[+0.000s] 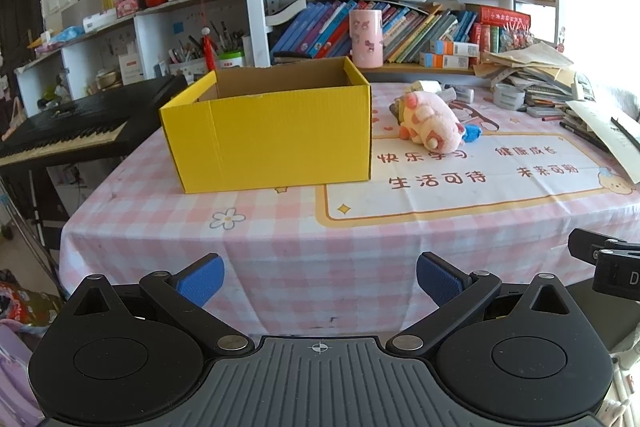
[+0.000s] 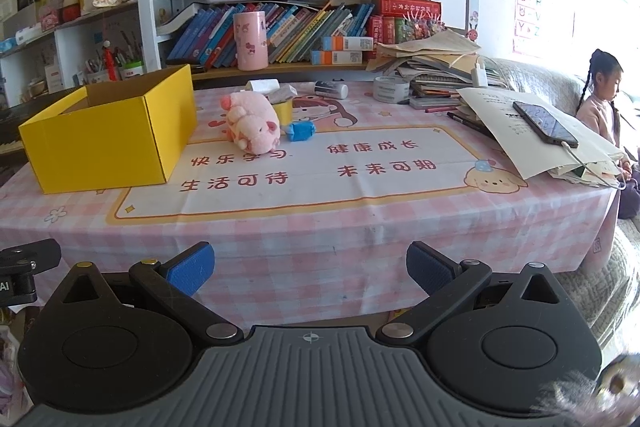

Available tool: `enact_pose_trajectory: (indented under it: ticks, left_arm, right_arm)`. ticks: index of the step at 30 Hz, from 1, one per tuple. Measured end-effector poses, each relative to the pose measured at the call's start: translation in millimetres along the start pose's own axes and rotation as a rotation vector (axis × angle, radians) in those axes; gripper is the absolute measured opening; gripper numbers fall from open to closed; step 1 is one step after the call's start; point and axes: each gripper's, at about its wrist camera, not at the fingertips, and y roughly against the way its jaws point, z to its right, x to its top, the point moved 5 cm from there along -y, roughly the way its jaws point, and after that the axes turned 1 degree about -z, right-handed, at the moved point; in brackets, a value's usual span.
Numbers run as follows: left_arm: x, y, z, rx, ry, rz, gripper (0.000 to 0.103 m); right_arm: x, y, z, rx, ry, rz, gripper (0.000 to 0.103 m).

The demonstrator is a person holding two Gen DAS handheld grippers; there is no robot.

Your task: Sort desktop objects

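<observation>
An open yellow cardboard box (image 1: 272,131) (image 2: 108,135) stands on the left of the pink checked tablecloth (image 1: 280,251) (image 2: 320,227). To its right a pink plush pig (image 1: 432,121) (image 2: 252,123) lies on its side, with a small blue object (image 1: 472,133) (image 2: 301,131) beside it and a small yellow box (image 2: 285,111) behind it. White items (image 2: 276,89) and a small can (image 2: 332,89) lie further back. My left gripper (image 1: 320,281) and my right gripper (image 2: 310,271) both hover before the table's front edge, open, with nothing between the blue pads.
A tape roll (image 2: 391,89), stacked papers and books (image 2: 436,67) and a phone (image 2: 544,123) on paper crowd the right side. A bookshelf with a pink cup (image 2: 251,41) rises behind. A keyboard piano (image 1: 68,131) stands left of the table. A person (image 2: 604,99) sits at far right.
</observation>
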Motion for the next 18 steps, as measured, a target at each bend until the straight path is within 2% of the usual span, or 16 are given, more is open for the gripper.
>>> enact_pose_trajectory:
  ticks: [18]
  left_arm:
    - [-0.2, -0.6, 1.0, -0.003, 0.009, -0.007, 0.103]
  right_arm:
    - [-0.6, 0.3, -4.4, 0.021, 0.010, 0.006, 0.103]
